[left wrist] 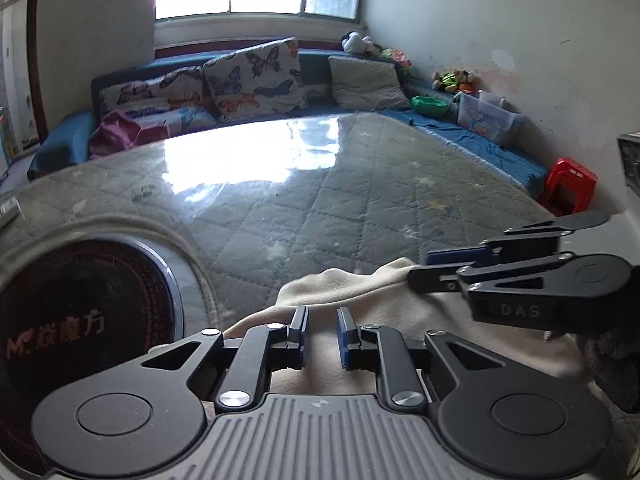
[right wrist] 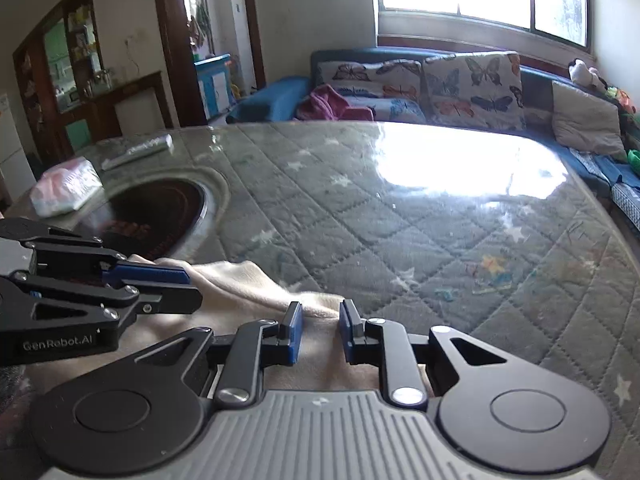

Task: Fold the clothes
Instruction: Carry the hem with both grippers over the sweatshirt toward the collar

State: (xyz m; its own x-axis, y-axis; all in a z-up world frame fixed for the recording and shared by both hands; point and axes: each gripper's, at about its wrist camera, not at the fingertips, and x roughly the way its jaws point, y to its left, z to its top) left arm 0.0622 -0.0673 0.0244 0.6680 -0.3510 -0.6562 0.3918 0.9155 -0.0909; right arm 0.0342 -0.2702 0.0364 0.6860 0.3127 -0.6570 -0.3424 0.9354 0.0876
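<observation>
Left gripper (left wrist: 323,336) parted, cream garment (left wrist: 344,288) lying between and beneath the fingers, not pinched. Right gripper (right wrist: 320,334) likewise parted, low over the same cloth. Garment at the near table (right wrist: 400,216) edge, long axis probably left to right. Both tools side by side, equally close; folded edge just ahead.

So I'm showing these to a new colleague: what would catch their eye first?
Probably the bright window glare on the glass-covered quilted table, which fills both views. Next, the cream garment at the near edge with both claws, left and right, open over it, and the butterfly cushions on the sofa behind.
</observation>
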